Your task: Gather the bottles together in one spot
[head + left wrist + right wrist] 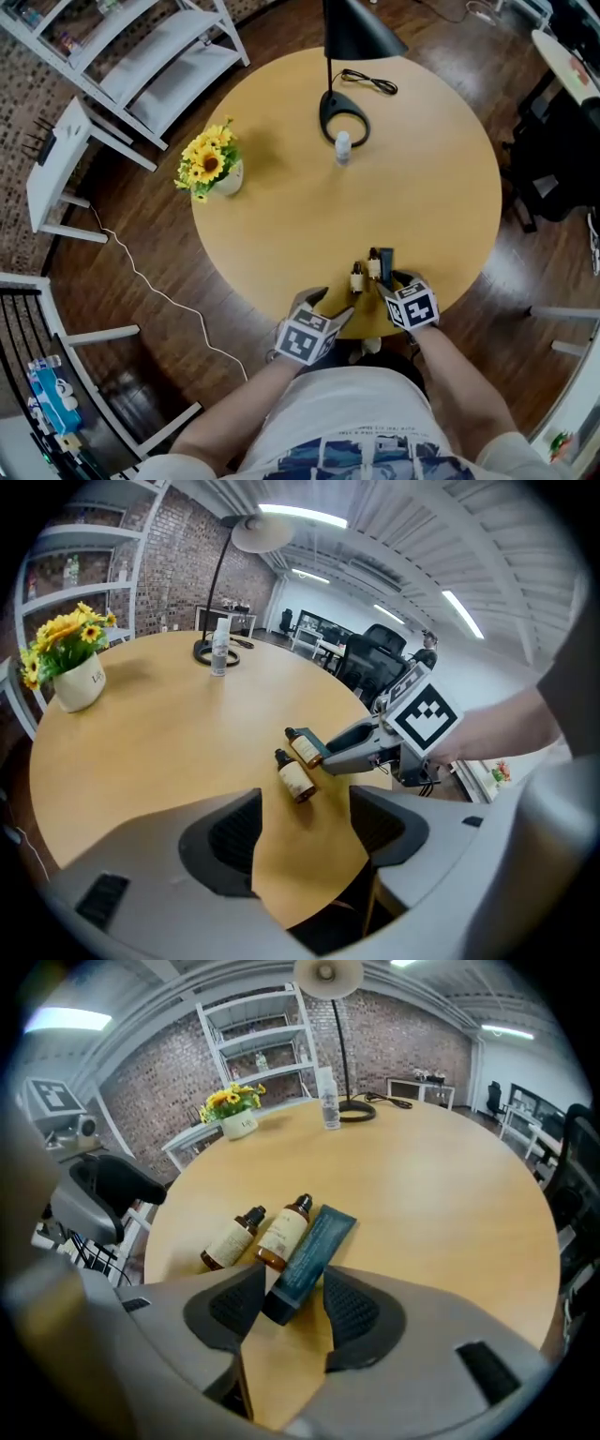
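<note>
Bottles [357,277] at near edge of table [422,169], open surface beyond.

Round wooden table [427,192], black lamp [356,33] (cord [368,82] beside base), potted sunflowers [208,161], white shelving [155,56]

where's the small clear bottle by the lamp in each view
Head view: the small clear plastic bottle is upper centre, just below the black ring-shaped lamp base.
Left gripper view: bottle is upper left, at the far side of the table, beside the lamp base.
Right gripper view: bottle is top centre, left of the lamp base.
Shared landmark: the white pot of yellow sunflowers.
</note>
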### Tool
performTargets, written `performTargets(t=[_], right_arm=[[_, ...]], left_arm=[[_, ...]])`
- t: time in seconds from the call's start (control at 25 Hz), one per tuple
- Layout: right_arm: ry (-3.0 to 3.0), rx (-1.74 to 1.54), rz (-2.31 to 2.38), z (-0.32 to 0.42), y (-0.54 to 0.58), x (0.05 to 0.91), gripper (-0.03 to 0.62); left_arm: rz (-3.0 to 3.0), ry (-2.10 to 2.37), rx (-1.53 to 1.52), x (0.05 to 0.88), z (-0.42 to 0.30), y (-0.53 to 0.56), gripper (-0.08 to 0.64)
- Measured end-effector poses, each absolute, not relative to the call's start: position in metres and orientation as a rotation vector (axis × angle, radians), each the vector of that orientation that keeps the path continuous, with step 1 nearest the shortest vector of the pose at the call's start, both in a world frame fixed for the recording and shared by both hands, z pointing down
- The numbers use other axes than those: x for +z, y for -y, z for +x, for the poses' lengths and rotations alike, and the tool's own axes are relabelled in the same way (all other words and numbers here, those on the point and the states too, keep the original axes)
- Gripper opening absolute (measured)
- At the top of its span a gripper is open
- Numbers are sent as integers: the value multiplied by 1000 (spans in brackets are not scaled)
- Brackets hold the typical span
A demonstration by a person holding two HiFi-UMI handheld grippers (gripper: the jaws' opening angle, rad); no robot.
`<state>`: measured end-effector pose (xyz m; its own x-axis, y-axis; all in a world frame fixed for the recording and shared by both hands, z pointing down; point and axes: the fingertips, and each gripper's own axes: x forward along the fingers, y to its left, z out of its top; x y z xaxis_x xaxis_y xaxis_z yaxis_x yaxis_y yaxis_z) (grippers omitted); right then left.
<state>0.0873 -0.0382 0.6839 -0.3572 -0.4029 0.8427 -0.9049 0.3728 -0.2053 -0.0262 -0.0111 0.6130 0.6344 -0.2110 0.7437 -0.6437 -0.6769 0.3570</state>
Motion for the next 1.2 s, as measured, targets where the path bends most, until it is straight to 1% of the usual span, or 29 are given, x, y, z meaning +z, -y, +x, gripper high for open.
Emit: performTargets(t=[0.2,0.4,0.52,0.64,0.8,0.84,0.96,1.04,1.12,1.16,1.2], right_arm=[[1914,948,1137,98,27,685,129],[1907,1092,1246,110,19,677,126],[1982,1182,1351,113,14,644,125],[2138,1147,1382,101,13,591,126],[2293,945,1330,75,10,539,126],[2313,885,1314,68,9,530,126],[2316,726,1277,60,6,520,126],[2293,671,1237,64,5,520,130],[2266,657,1228,78,4,516,155],[2264,674,1240,86,4,510,156],[2276,702,1255,93,5,500,182]], left_arm=[[2247,637,882,611,-42,15,293],[2273,556,829,609,-25,22,292],[2263,492,731,598,-5,20,293],[2182,409,497,577,22,23,293],[1996,277,120,537,55,37,292],[1988,251,82,529,61,38,279],[2046,210,61,514,70,33,101],[2136,238,84,509,70,33,97],[2273,308,139,506,67,36,92],[2349,348,186,504,64,38,92],[2430,385,248,503,62,39,91]])
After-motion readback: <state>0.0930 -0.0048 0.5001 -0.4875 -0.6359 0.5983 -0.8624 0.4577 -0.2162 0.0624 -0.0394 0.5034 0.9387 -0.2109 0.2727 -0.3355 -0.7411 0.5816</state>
